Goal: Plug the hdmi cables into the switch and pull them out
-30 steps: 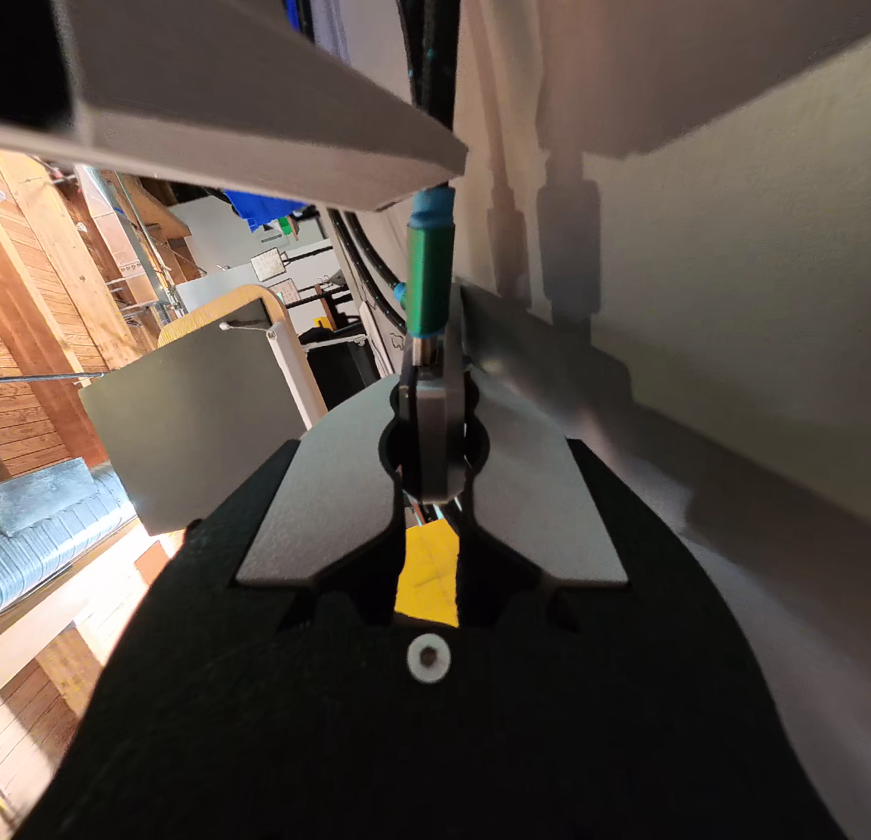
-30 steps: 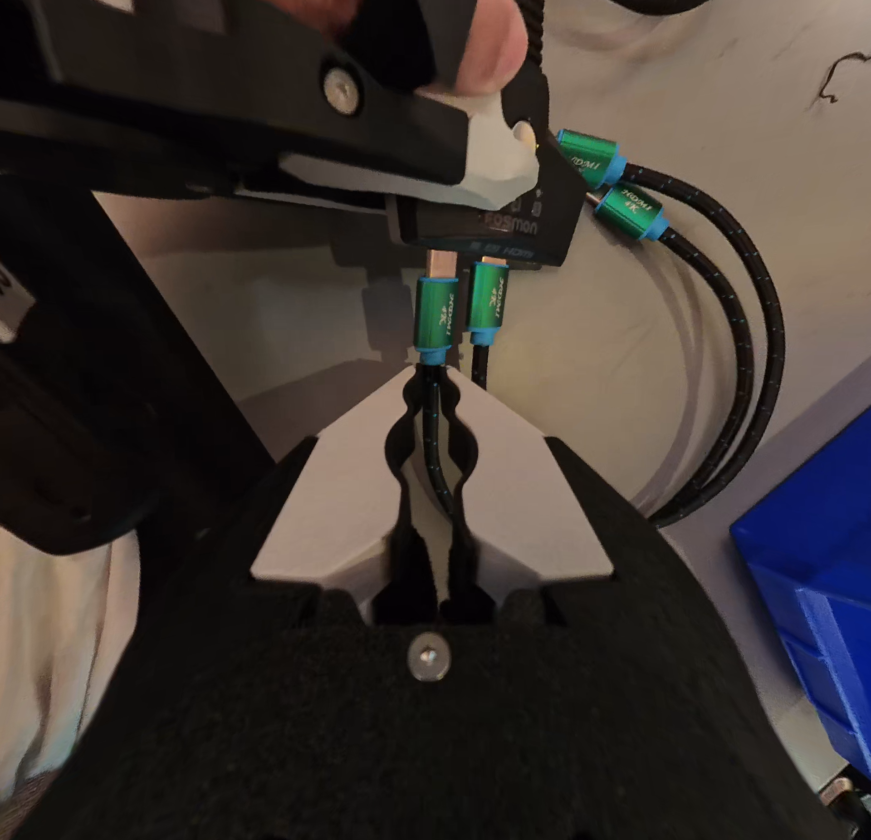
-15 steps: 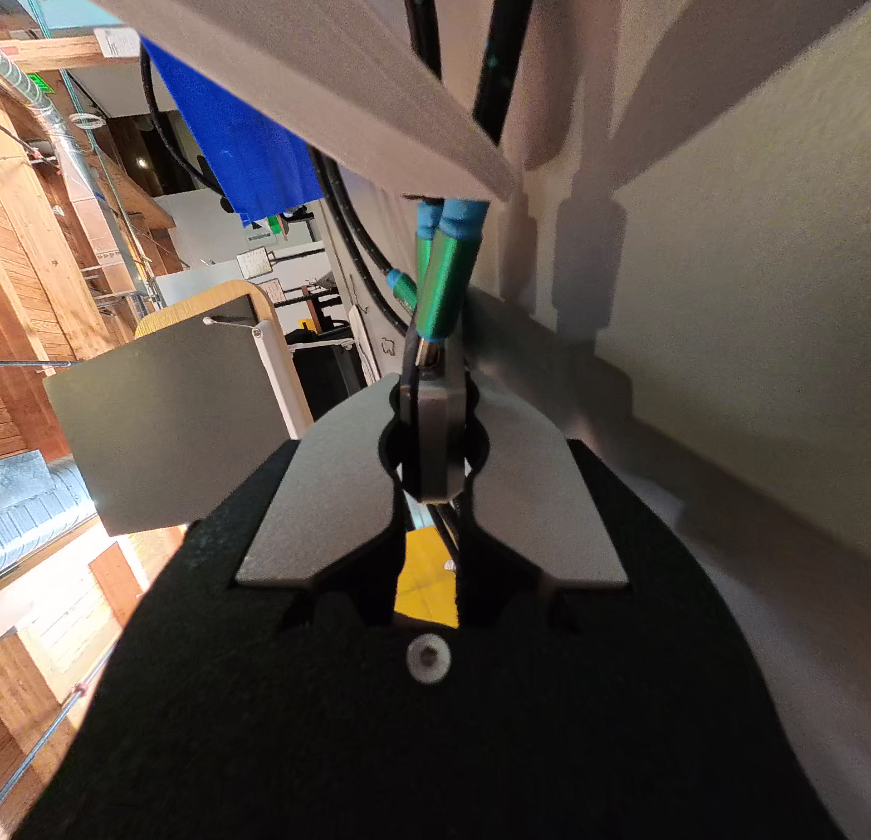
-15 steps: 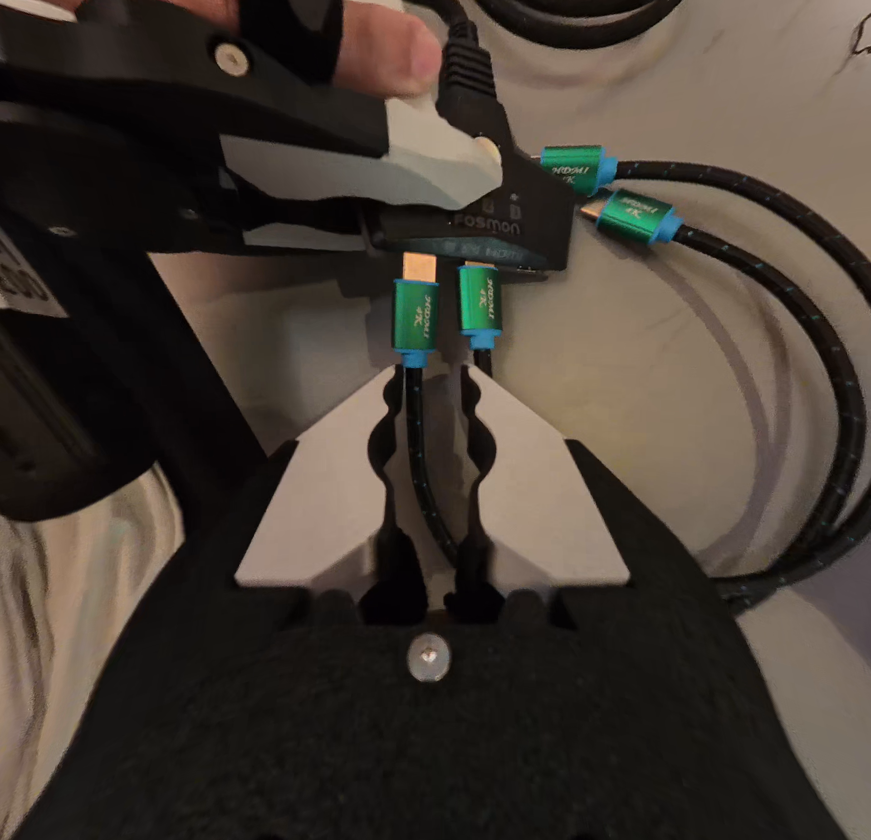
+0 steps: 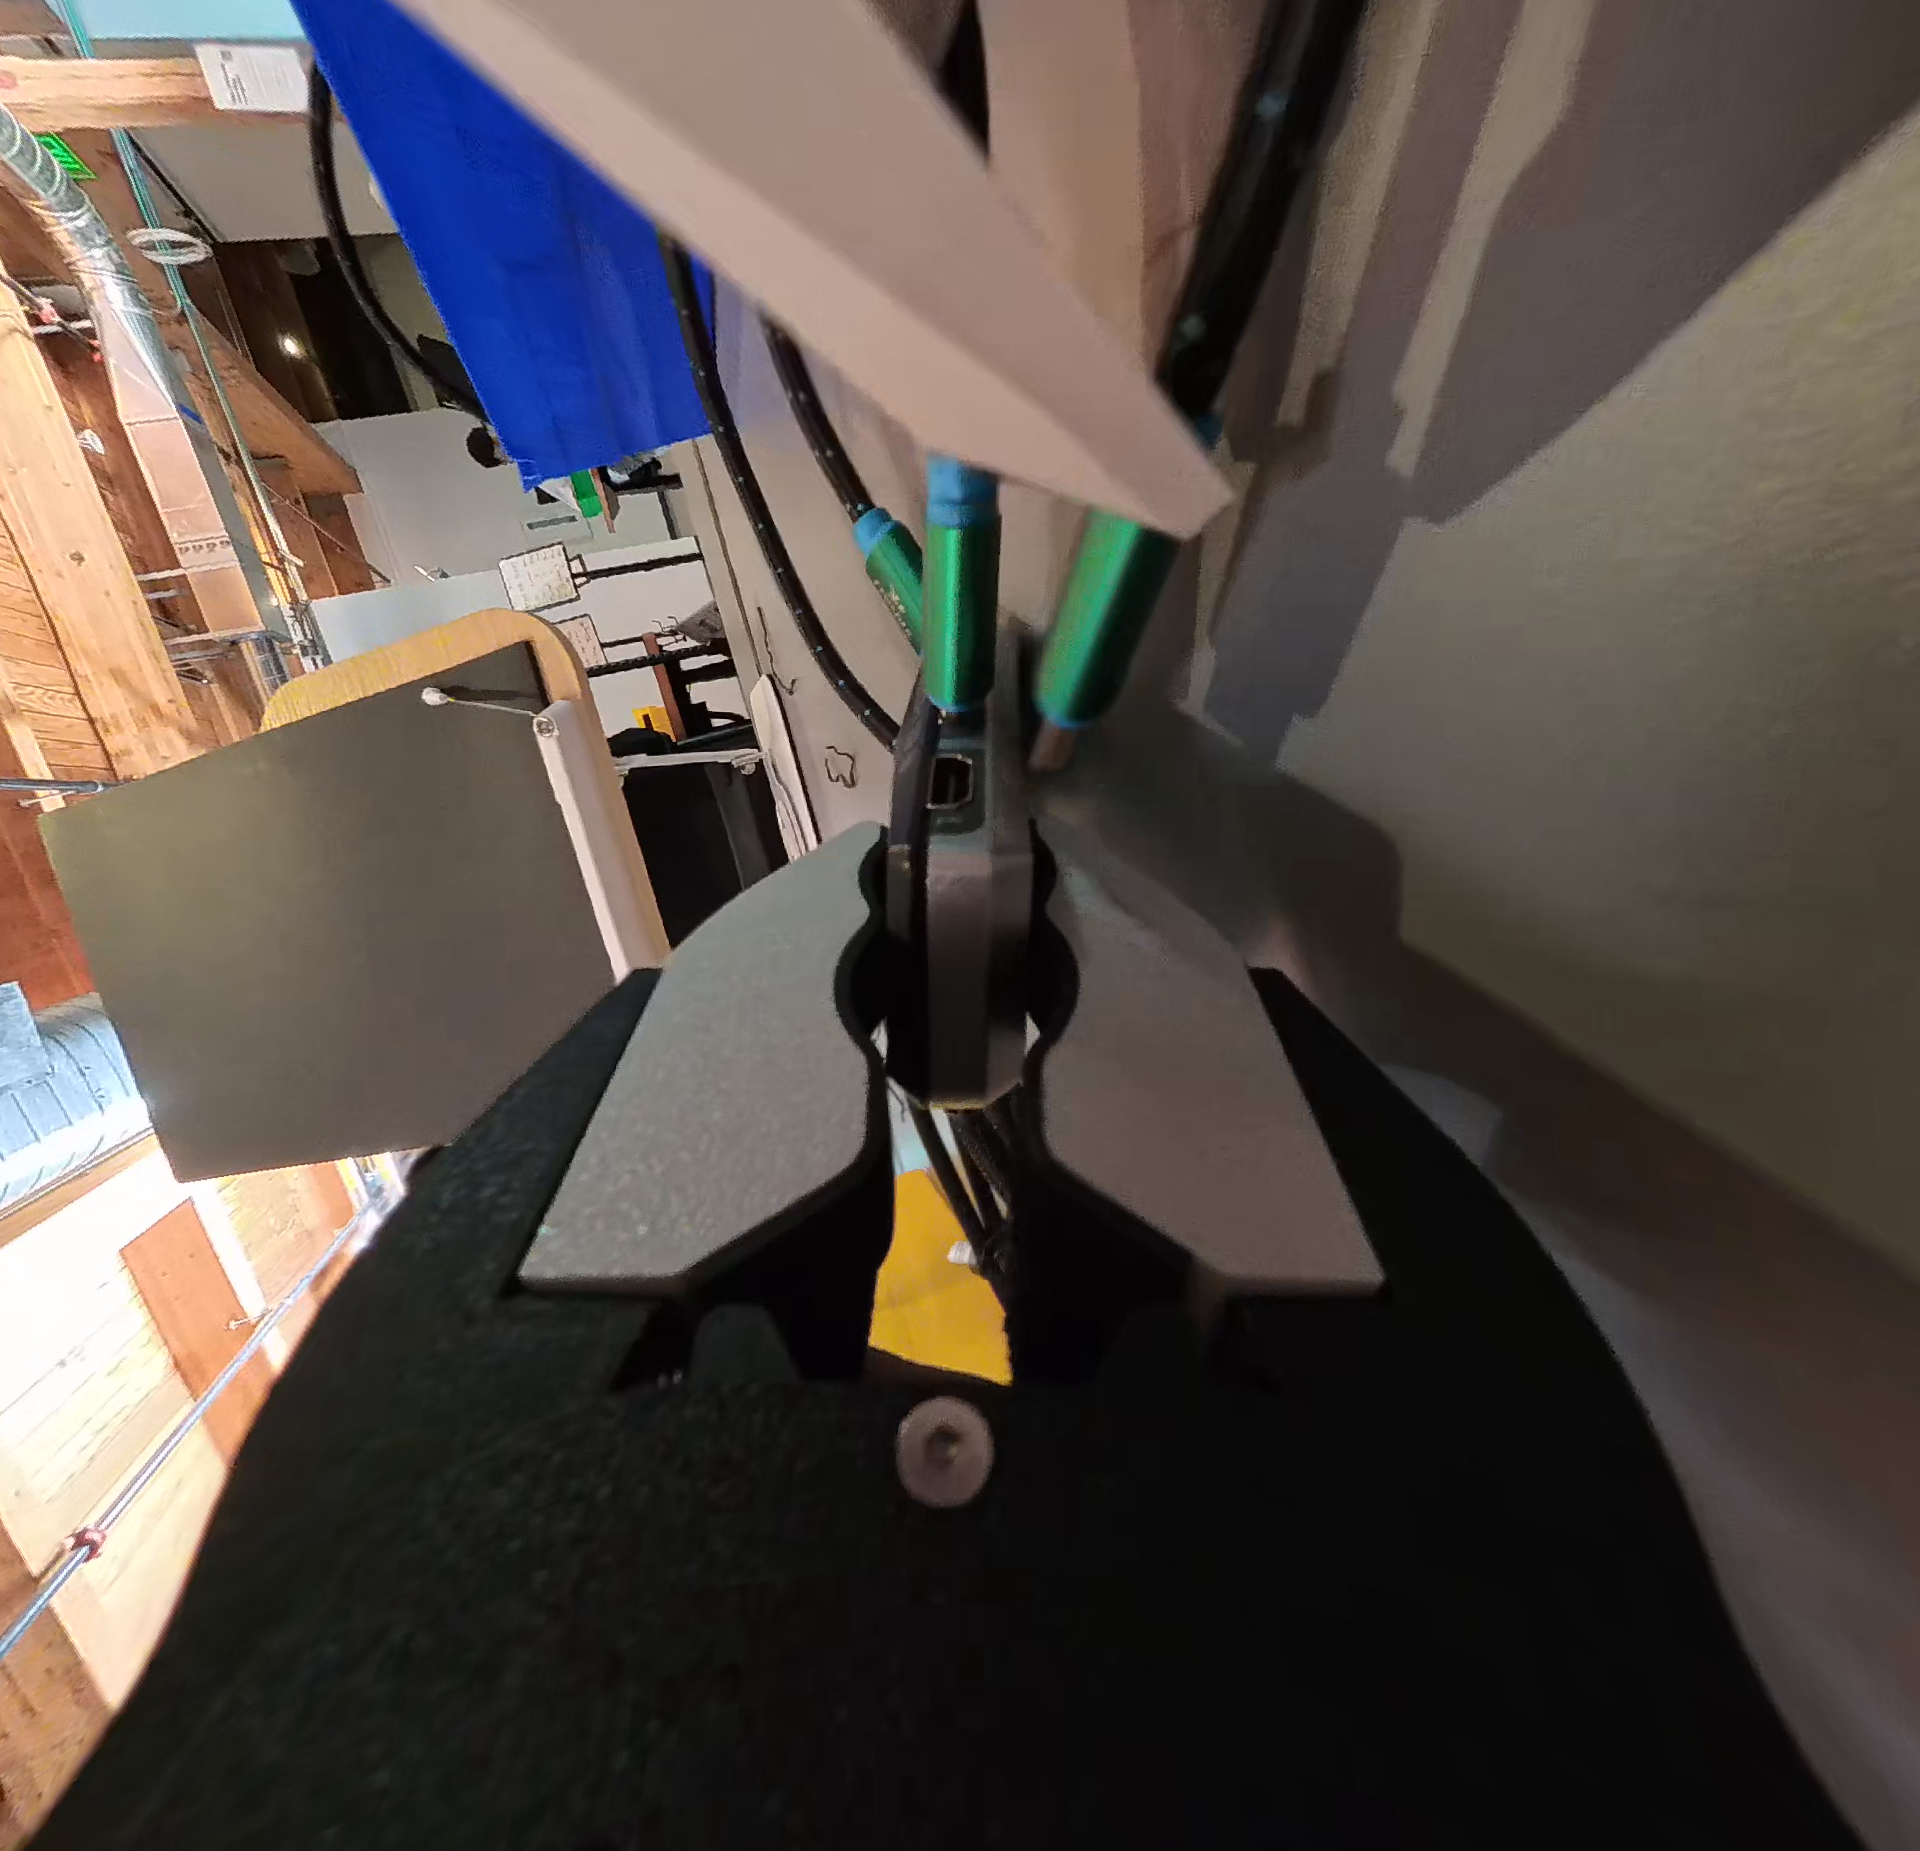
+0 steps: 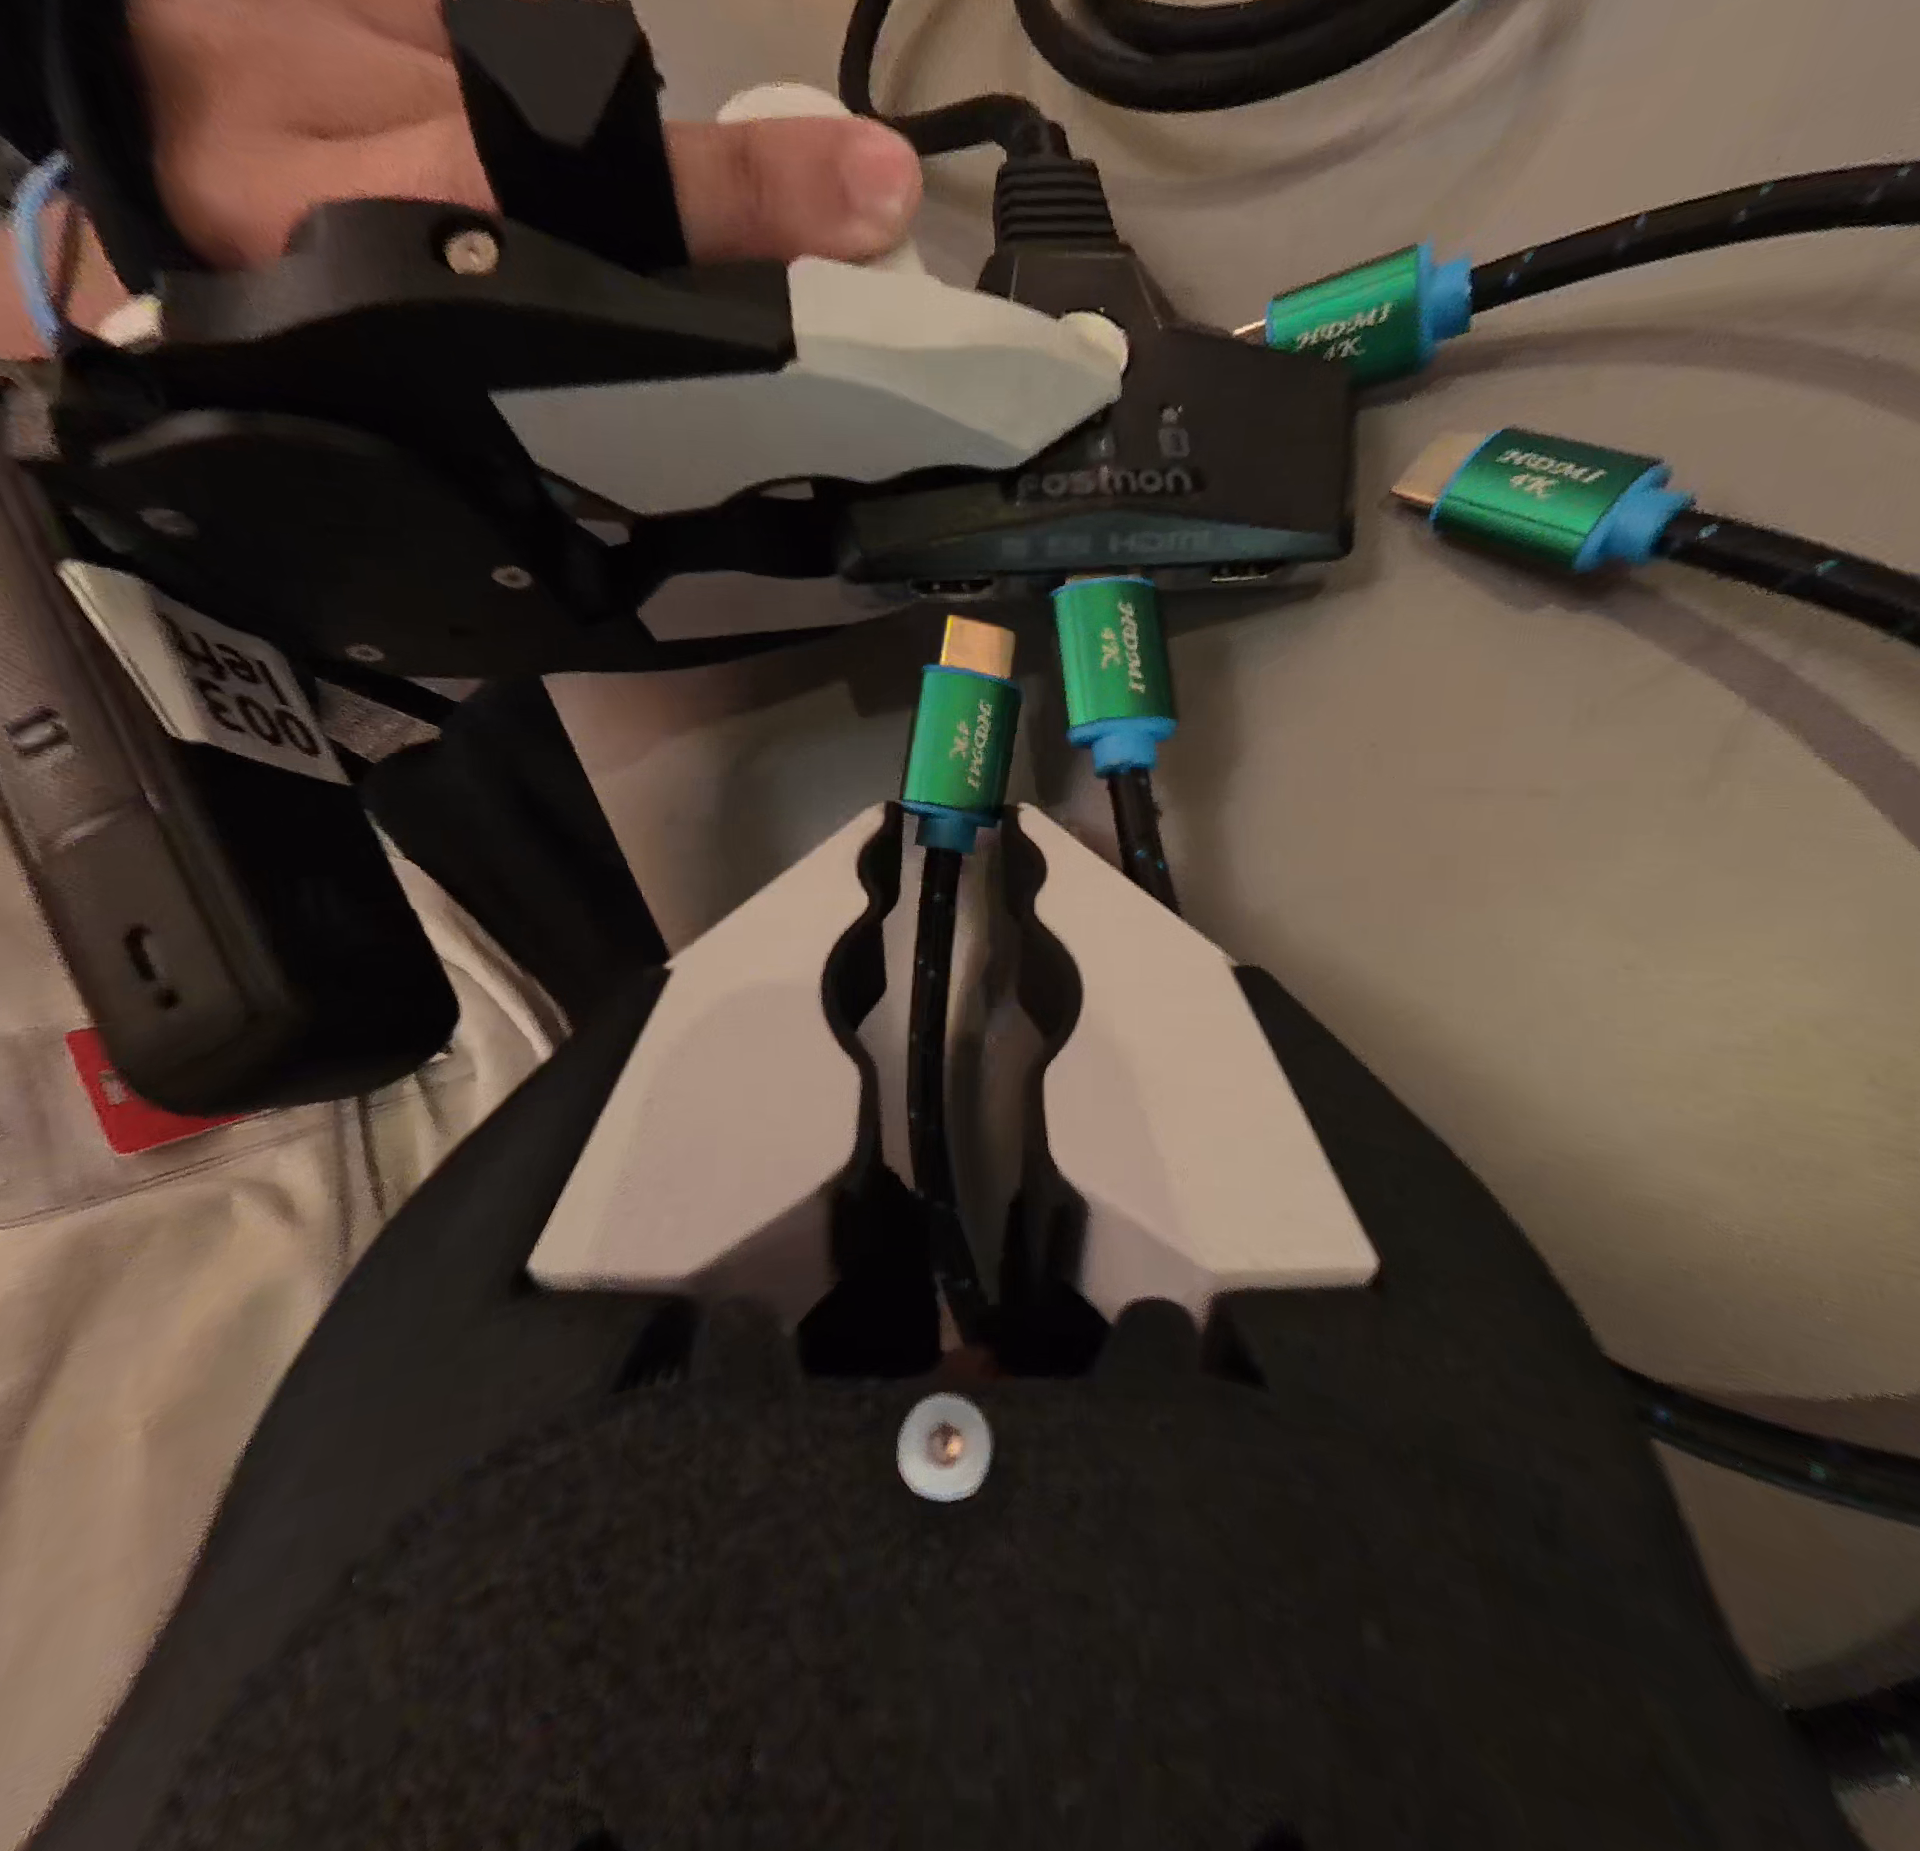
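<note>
The left gripper (image 5: 961, 960) is clamped on the black HDMI switch (image 6: 1195, 482), pinching it edge-on between its grey fingers (image 5: 727, 1105), with the switch held just above the pale table (image 6: 1558, 970). In the right wrist view you can see that same gripper coming in from the left, with a person's hand (image 6: 416, 97) wrapped around its handle.

The right gripper (image 6: 956, 845) sits narrowed around a braided black cable (image 6: 935, 1022), with the jaws not fully closed; whether they actually squeeze it is hard to say. That cable's green plug (image 6: 961, 752) pokes out past the fingertips, gold tip just short of the switch's left port, not touching. Right beside it, a second green plug (image 6: 1112, 658) is seated in the middle port. Two more green plugs lie off to the right: one (image 6: 1361, 315) near the switch's far corner, another (image 6: 1538, 492) loose on the table. A thick black cable (image 6: 1049, 212) comes out the back of the switch.
</note>
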Available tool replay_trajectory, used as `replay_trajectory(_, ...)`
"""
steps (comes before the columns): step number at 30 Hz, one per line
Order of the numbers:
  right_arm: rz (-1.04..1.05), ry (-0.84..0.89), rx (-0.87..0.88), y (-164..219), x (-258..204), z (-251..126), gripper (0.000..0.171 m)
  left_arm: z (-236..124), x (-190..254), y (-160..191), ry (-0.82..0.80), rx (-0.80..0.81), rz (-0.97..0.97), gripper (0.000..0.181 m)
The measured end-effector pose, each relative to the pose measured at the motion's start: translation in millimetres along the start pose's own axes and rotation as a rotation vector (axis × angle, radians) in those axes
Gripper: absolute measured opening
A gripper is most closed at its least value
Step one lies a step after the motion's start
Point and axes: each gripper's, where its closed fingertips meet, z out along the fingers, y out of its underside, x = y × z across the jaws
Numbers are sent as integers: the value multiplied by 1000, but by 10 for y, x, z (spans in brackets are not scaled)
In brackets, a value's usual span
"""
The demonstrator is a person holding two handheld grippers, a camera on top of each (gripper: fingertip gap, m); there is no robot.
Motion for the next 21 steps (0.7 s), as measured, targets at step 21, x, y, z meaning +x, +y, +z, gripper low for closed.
replay_trajectory(21, -315, 278, -189, -41, -36, -66, 18, -22, 12, 45, 15, 25, -26, 21)
